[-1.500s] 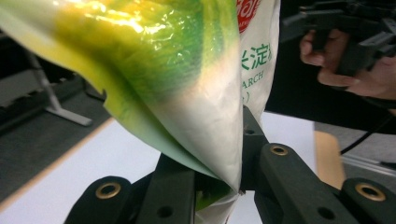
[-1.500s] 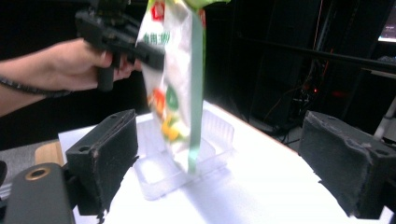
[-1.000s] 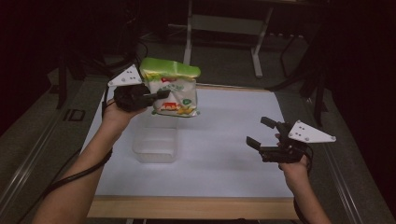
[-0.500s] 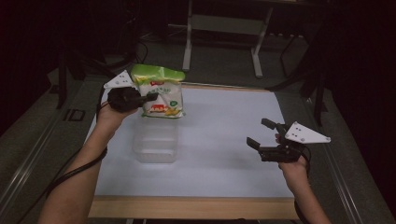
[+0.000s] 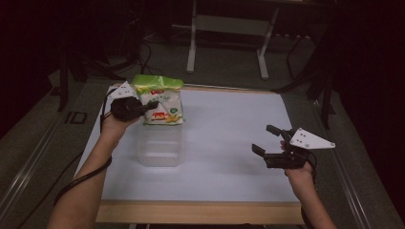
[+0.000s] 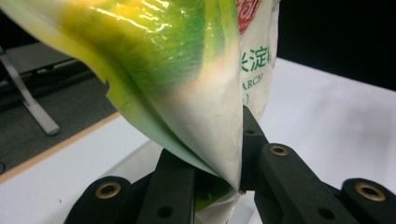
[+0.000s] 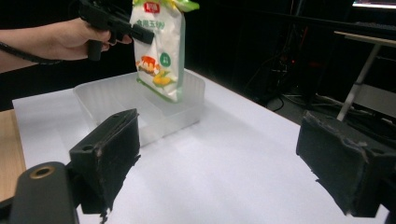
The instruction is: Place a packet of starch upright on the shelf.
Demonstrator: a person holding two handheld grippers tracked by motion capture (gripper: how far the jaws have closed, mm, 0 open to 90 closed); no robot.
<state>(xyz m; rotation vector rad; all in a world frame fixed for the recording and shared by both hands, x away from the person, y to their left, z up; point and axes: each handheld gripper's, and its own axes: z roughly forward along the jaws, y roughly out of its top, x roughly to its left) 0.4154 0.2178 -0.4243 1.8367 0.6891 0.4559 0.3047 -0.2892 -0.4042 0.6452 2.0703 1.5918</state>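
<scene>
Two grippers: our left gripper [image 5: 152,105] pinches the shiny green and white plastic food bag [image 5: 161,101], hanging above the clear plastic box [image 5: 159,146]. Our right gripper [image 5: 265,140] waits far away, jaws wide apart.

1. White table surface [image 5: 224,143] with a wooden front edge [image 5: 196,212].
2. Grey metal stand [image 5: 229,28] on the dark floor beyond the table.
3. Cables [image 5: 143,52] on the floor, left of the stand.
</scene>
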